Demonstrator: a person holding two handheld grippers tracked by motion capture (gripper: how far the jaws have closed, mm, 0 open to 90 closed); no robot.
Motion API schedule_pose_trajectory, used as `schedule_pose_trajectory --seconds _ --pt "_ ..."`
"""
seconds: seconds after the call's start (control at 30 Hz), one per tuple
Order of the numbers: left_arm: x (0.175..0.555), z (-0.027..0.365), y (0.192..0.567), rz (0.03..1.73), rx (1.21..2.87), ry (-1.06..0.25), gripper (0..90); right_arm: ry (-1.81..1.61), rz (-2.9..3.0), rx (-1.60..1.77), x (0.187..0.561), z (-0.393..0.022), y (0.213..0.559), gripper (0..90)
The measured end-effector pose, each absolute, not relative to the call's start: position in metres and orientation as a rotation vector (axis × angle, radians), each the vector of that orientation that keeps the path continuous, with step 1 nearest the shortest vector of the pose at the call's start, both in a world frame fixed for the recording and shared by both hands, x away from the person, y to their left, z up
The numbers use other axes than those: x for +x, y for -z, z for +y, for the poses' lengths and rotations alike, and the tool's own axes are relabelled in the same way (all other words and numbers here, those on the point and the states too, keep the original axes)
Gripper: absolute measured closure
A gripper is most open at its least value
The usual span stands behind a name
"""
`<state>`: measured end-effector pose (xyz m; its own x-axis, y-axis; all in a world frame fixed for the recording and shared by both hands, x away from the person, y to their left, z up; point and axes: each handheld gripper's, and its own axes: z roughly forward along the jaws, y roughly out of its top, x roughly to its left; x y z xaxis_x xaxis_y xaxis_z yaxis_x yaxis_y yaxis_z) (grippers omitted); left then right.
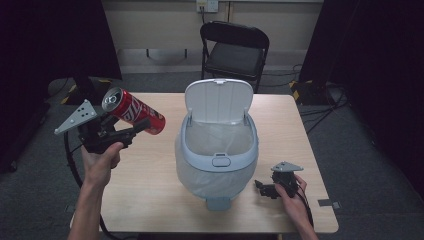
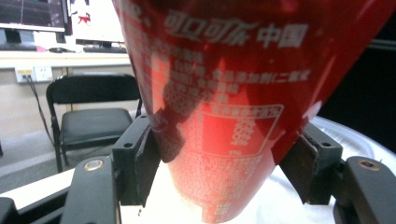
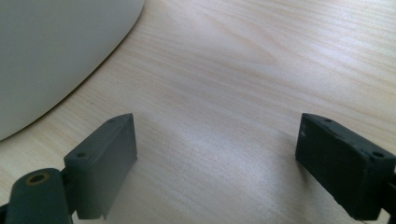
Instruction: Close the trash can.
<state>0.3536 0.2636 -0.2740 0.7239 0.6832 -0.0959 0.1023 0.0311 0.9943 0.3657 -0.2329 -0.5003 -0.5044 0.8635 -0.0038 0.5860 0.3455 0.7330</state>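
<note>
In the left tool, a red can, tilted, white lettering.

left gripper clamping red can, open bin

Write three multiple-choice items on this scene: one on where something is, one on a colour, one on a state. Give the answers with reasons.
1. Where is the red cola can?
A. in the bin
B. between the left gripper's jaws, above the table's left side
C. on the chair

2. What colour is the folding chair?
A. black
B. white
C. red

3. How is the pedal bin's lid?
A. shut
B. lying on the table
C. raised open

Answers: B, the pads press the can's sides in the left gripper view; A, seat and frame are black; C, the lid stands upright behind the lined opening.
</note>
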Motion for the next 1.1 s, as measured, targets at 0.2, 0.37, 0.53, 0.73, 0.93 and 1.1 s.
schedule_pose_trajectory --seconds 0.2,0.37,0.53,0.73,0.93,1.1 --pt "0.351 0.255 0.257 0.632 1.471 -0.496 34.2 -0.966 2.223 1.273 0.366 -0.233 0.500 11.2" --pt "0.348 0.242 0.243 0.583 1.458 -0.471 34.2 -0.966 2.223 1.274 0.366 -0.233 0.500 11.2" --pt "0.349 0.232 0.238 0.544 1.464 -0.454 34.2 -0.966 2.223 1.273 0.366 -0.233 0.500 11.2" --pt "0.350 0.210 0.233 0.472 1.477 -0.411 34.2 -0.966 2.223 1.274 0.366 -0.233 0.500 11.2" --pt "0.358 0.187 0.229 0.418 1.501 -0.333 34.1 -0.966 2.223 1.273 0.366 -0.233 0.500 11.2" --pt "0.366 0.166 0.228 0.413 1.560 -0.298 34.0 -0.966 2.223 1.273 0.366 -0.233 0.500 11.2"
